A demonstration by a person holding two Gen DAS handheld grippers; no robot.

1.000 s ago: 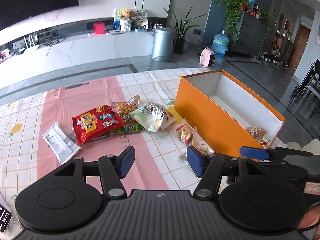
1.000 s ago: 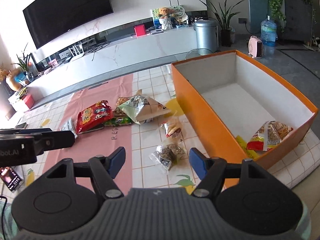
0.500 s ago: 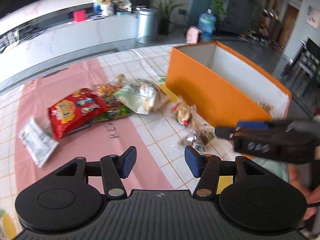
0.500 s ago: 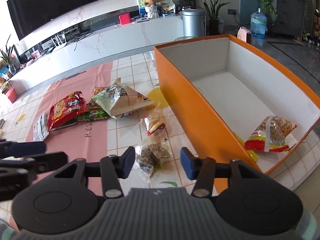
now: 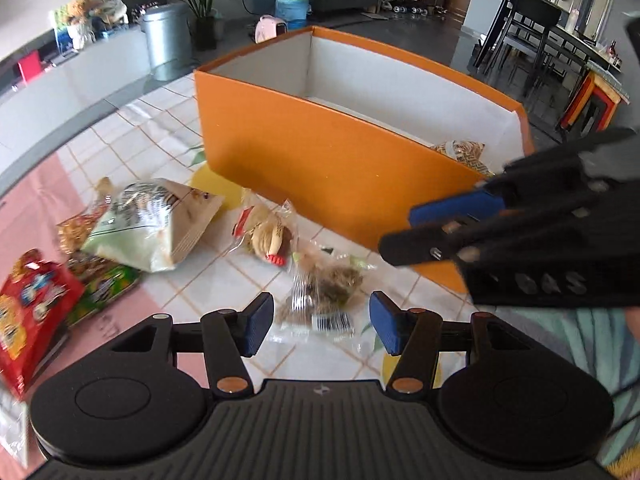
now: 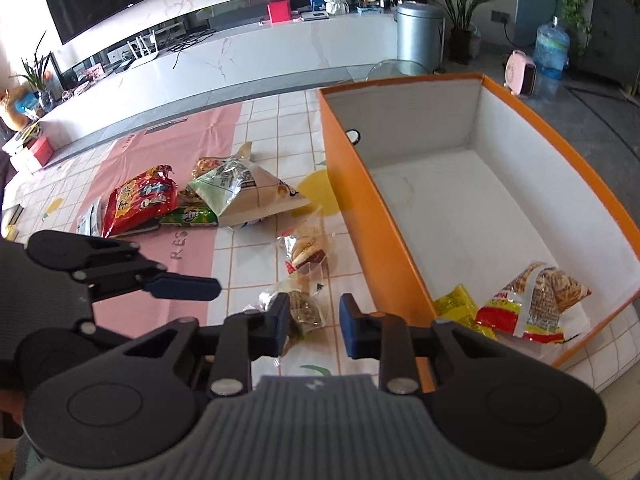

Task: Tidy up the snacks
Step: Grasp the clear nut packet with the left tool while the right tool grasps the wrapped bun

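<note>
Toward the table's (image 6: 260, 120) left edge, red bag (image 6: 140, 200) and green-white bag (image 6: 236, 188). Near its front edge, clear brown-snack packet (image 6: 306, 310) under left gripper (image 5: 322, 326), released, and inside right gripper (image 6: 315, 327), jaws just closing, not yet pinching. Rightmost, orange box (image 6: 380, 216).
</note>
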